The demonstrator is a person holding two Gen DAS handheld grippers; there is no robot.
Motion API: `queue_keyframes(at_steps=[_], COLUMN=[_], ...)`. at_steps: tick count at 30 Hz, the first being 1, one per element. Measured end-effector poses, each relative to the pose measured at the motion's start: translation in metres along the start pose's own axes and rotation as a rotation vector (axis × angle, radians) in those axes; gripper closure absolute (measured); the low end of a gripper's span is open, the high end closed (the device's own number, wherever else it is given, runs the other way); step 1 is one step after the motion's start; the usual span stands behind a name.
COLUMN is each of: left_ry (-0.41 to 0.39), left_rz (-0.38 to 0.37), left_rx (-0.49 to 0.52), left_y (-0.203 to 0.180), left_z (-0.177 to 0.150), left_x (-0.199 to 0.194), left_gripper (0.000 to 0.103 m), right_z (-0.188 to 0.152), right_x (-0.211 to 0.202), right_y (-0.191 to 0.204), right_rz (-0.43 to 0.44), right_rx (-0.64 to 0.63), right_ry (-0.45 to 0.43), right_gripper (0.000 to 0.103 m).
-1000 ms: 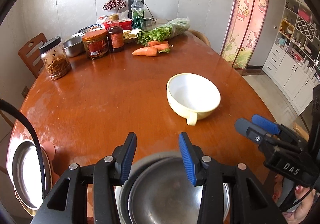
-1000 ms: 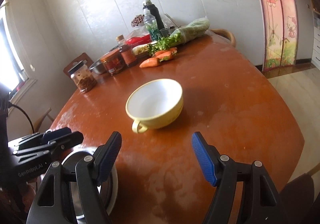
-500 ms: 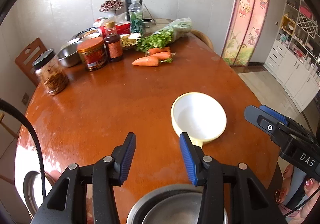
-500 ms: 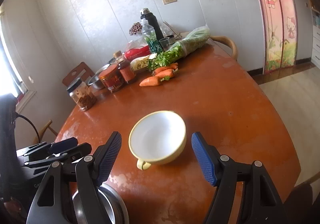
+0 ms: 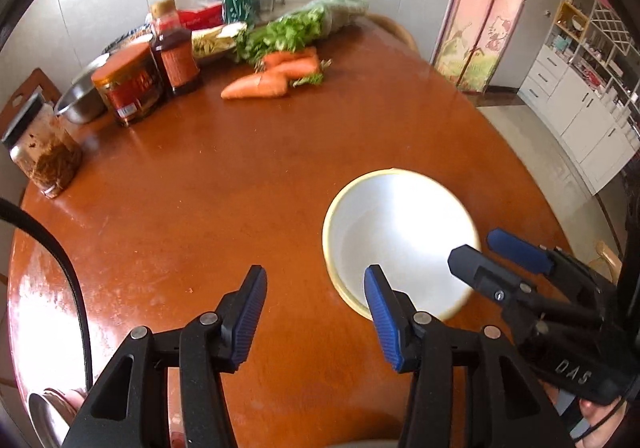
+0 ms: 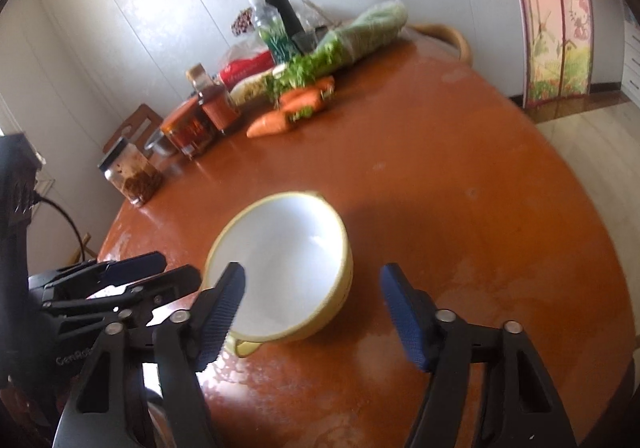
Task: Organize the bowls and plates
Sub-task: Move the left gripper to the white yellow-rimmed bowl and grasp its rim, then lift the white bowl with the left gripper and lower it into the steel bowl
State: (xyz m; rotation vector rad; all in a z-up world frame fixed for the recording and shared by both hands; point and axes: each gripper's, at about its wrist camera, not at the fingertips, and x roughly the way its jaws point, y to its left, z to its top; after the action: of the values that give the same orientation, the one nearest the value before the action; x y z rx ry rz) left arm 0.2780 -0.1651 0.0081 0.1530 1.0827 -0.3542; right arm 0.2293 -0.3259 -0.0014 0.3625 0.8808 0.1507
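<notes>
We are holding both grippers over the round wooden tabletop (image 5: 168, 184), angled down at the yellow bowl (image 5: 400, 244) with the white inside, which is sitting upright on the bare wood near the edge closest to us. Its small loop handle (image 6: 244, 346) is pointing back toward us.

Our left gripper (image 5: 316, 312) is hanging just to the left of the bowl; its jaws are opening, partly apart, with only bare wood between them and nothing gripped. Its right finger is overlapping the bowl's near rim in the left wrist view, though we cannot tell whether it is touching.

Our right gripper (image 6: 312, 312) is closing its jaws, which are standing fairly wide. The near side of the bowl is lying between them in the right wrist view, but the pads are not pressing on it: the left finger is sitting over the rim and the right finger is standing clear of the bowl's wall.

At the far side of the tabletop we are seeing carrots (image 5: 276, 74), bagged greens (image 5: 308, 24), a red-lidded jar (image 5: 128, 86), a sauce bottle (image 5: 174, 52), a black-lidded glass jar (image 5: 42, 152) and a steel bowl (image 5: 82, 100). A shiny steel dish (image 5: 46, 414) is peeking in at the lower left corner.
</notes>
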Motion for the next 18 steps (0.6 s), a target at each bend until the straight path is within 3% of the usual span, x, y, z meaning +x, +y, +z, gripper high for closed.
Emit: queue_keyframes(at_steps=[5, 9, 10, 18], left_ry=[0.031, 0.073, 0.085, 0.045], left_rz=[-0.022, -0.086, -0.103, -0.079], left_rx=[-0.007, -0.013, -0.012, -0.032], left_y=[0.003, 0.003, 0.003, 0.012], left_z=[0.003, 0.004, 0.003, -0.002], left_x=[0.017, 0.028, 0.031, 0.011], left_gripper=[0.053, 0.078, 0.08, 0.081], right_z=[-0.004, -0.005, -0.006, -0.005], right_x=[0.014, 0.016, 0.016, 0.009], right_y=[-0.001, 0.003, 0.006, 0.03], right_rz=[0.011, -0.001, -0.002, -0.01], right_rx=[-0.006, -0.032, -0.049, -0.113], right_ry=[0.022, 0.023, 0.027, 0.005], right_gripper=[0.055, 0.059, 0.061, 0.062])
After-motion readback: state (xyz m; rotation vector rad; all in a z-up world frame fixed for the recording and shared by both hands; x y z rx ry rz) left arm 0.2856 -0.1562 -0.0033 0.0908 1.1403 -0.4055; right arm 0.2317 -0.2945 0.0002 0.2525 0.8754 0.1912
